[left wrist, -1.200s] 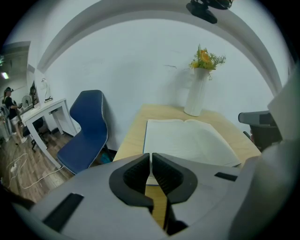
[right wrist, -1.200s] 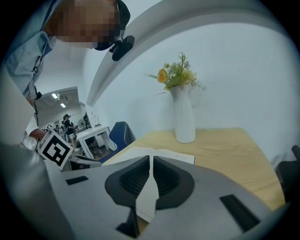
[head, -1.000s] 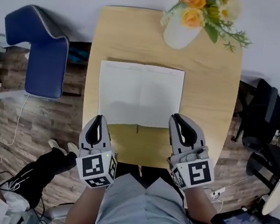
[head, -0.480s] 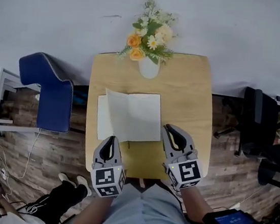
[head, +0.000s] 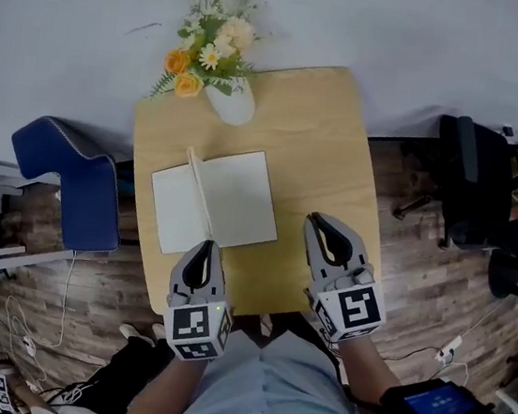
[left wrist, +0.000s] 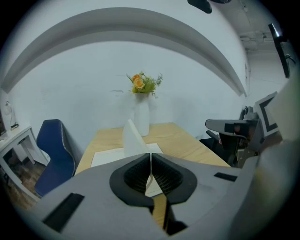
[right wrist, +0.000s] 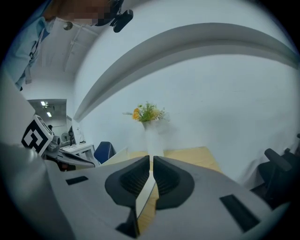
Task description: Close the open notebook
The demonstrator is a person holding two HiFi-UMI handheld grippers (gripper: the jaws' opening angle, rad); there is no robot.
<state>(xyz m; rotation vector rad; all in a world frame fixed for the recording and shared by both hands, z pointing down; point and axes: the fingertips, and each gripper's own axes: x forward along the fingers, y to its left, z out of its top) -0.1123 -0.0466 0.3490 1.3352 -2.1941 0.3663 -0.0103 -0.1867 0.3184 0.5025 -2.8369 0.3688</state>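
Both hands are held over the table's near edge, each gripper pointing toward the far edge and tilted slightly down. The left gripper's tips are above the notebook's near edge, and the right gripper is over bare wood beside it. Both claws are clenched, with nothing between the pads. The notebook lies open near the left edge with one leaf standing upright at the spine; the vase at the far left corner holds flowers.
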